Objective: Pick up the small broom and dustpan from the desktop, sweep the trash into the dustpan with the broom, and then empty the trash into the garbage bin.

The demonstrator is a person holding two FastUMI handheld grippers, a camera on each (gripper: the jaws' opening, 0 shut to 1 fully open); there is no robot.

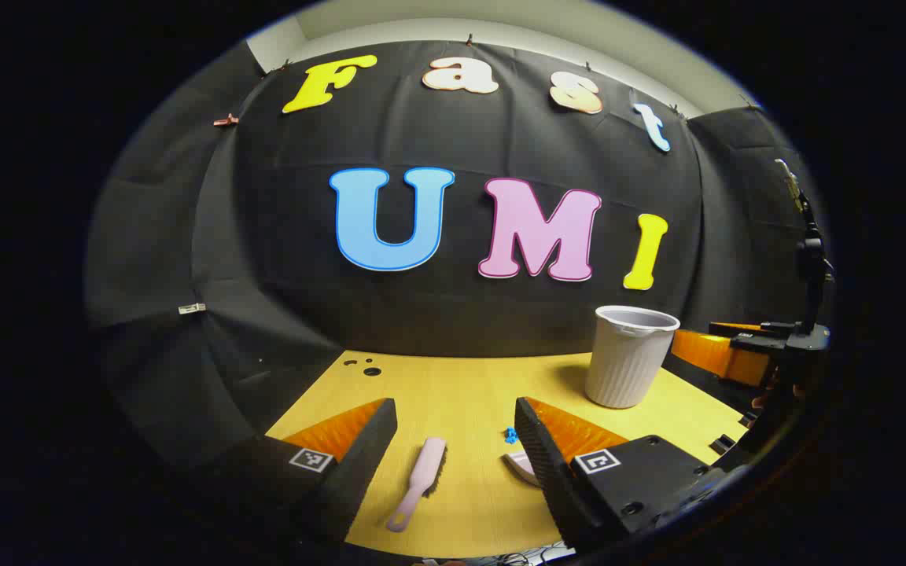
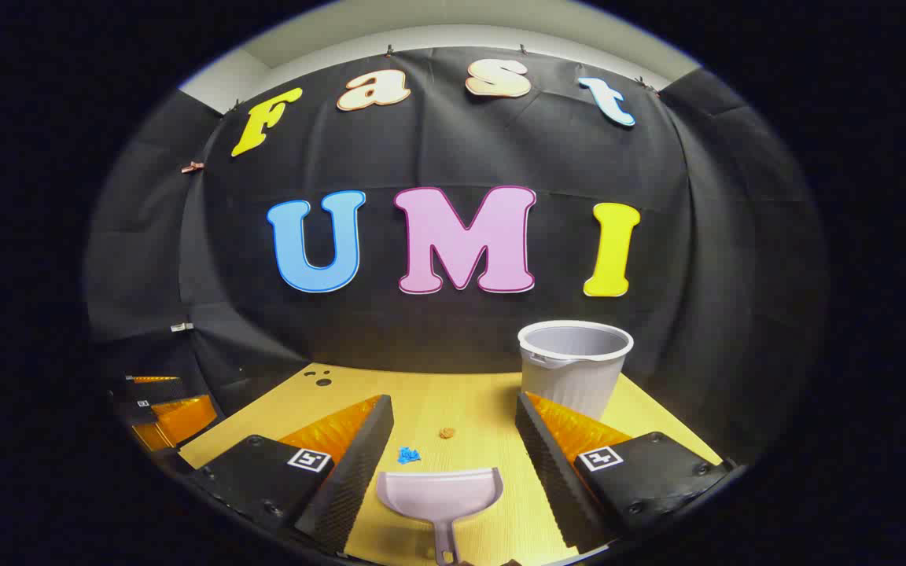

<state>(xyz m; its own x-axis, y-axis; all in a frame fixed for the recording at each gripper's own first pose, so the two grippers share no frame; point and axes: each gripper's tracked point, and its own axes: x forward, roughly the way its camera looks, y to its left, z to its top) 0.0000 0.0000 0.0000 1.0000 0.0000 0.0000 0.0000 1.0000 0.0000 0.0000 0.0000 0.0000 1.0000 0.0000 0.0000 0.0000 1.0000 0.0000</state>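
While both claws hang wide open and empty, broom and dustpan lie on the counter [image 1: 461, 393].
The broom [image 1: 419, 482] lies between the left claw [image 1: 453, 440] fingers; the dustpan [image 2: 440, 497] lies between the right claw [image 2: 453, 440] fingers, the bin [image 2: 575, 368] beyond.

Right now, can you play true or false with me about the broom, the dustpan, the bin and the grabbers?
1. The broom lies flat on the table. True.
2. The left gripper is shut on the broom. False: its fingers are open, the broom lying untouched between them.
3. The dustpan lies in front of the right gripper, handle pointing towards it. True.
4. The bin has tipped over. False: it stands upright.
5. The blue scrap is inside the dustpan. False: it lies on the table, just beyond the dustpan's edge.
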